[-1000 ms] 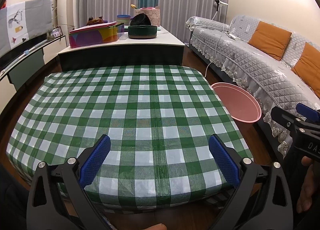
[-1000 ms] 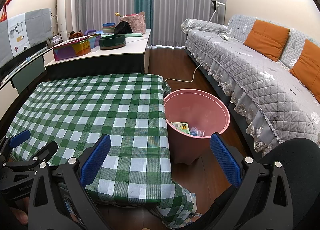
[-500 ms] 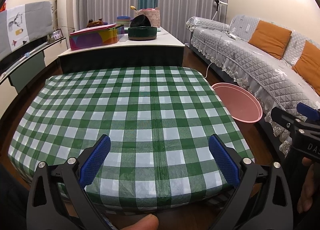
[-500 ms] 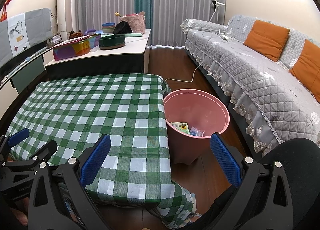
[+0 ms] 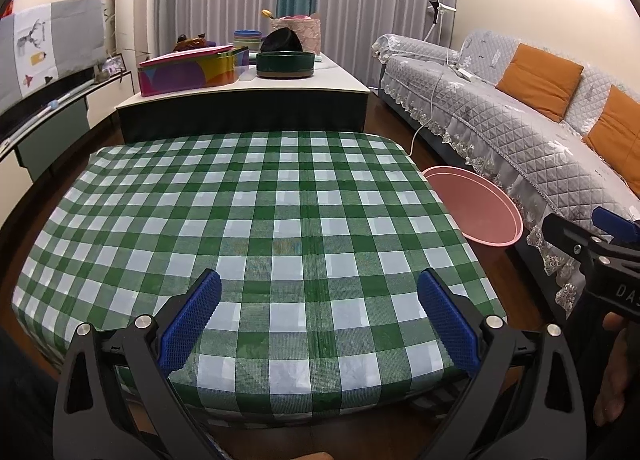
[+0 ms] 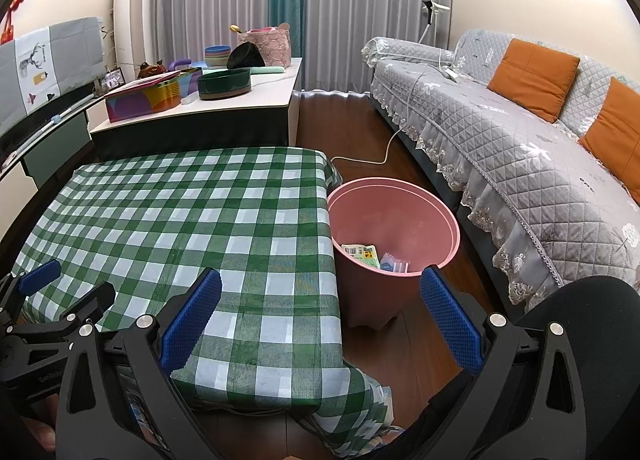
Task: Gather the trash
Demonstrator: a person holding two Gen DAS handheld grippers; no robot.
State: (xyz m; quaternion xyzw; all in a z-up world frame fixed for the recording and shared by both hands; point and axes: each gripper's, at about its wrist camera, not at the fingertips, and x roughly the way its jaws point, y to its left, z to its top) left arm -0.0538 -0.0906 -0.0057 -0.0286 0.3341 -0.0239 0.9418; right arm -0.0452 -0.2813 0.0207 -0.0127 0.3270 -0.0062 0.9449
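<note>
A pink bin [image 6: 394,216] stands on the floor against the right edge of the green-checked table [image 6: 180,220]. Inside it lie a yellow-green packet [image 6: 362,252] and a bluish wrapper [image 6: 390,262]. The left wrist view shows the bin [image 5: 476,208] past the table's right side and nothing lying on the checked cloth [image 5: 248,228]. My left gripper [image 5: 318,318] hangs open over the table's near edge, holding nothing. My right gripper [image 6: 320,318] is open over the table's near right corner, just short of the bin, and is empty.
A grey quilted sofa [image 6: 520,152] with orange cushions runs along the right. Behind the table, a low white-topped cabinet [image 5: 248,88] carries a colourful tin, a dark green bowl and other items. A white cable [image 6: 380,152] trails on the wood floor. A dark knee [image 6: 580,324] sits at bottom right.
The left wrist view has shifted slightly, with the table edge a little farther away. The right gripper and bin stand as before. Both grippers stay open.
</note>
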